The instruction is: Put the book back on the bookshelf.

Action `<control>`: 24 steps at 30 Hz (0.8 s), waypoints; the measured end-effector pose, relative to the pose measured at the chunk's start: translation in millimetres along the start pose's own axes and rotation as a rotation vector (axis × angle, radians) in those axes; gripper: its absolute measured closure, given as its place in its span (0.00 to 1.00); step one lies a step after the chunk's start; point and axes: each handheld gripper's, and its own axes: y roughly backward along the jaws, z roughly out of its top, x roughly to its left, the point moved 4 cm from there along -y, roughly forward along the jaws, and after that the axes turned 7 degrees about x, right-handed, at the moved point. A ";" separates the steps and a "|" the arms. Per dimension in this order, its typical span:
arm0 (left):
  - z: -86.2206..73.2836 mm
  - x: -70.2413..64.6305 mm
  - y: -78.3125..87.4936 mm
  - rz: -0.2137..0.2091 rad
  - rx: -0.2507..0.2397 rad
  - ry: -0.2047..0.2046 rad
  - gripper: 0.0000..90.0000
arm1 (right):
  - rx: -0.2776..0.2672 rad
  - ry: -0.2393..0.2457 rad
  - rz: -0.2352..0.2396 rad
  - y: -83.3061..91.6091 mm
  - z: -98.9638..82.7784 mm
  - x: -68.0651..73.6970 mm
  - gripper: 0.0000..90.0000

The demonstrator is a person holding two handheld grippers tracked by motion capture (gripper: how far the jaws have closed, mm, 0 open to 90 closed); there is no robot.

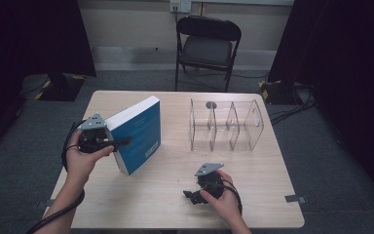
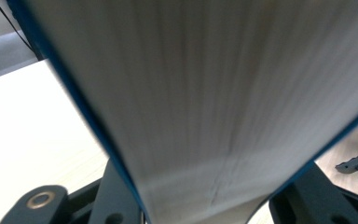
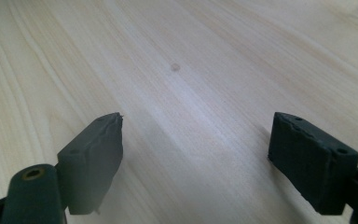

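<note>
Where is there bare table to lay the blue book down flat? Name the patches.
Bare wood lies between the blue book and the right gripper, and along the near edge. The clear divider rack crowds the far right.

Recording studio (black curtains (image 1: 34, 34), taped floor, folding chair (image 1: 208, 46))

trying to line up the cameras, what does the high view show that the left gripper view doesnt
High view: the whole blue book tilted up on the table, the left gripper shut on it, a clear divided rack, a black chair and the right gripper low over bare wood.

Left gripper view: the book's page edge close up between blue covers.

Both: the book, the pale table and the right gripper.
</note>
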 end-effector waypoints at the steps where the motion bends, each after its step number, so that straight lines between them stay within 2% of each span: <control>1: 0.8 -0.4 0.4 0.016 0.008 -0.006 0.66 | -0.004 0.004 -0.005 0.0 -0.6 -0.6 0.19; 2: 1.2 -0.1 1.1 0.030 0.015 -0.006 0.65 | -0.005 0.009 -0.010 -0.1 -1.2 -0.9 0.19; 5: 1.0 -1.6 0.5 0.019 0.006 -0.012 0.65 | -0.031 0.022 -0.018 -1.4 -3.3 -0.7 0.18; 9: 1.6 -3.3 0.6 0.036 0.016 -0.006 0.65 | -0.064 0.035 -0.036 -3.2 -5.6 -0.6 0.18; 14: 2.2 -4.9 1.1 0.057 0.025 0.013 0.65 | -0.065 0.045 -0.054 -4.1 -5.8 0.3 0.17; 24: 6.1 -6.3 2.6 0.067 0.069 0.006 0.63 | -0.066 0.045 -0.053 -4.2 -5.8 0.3 0.17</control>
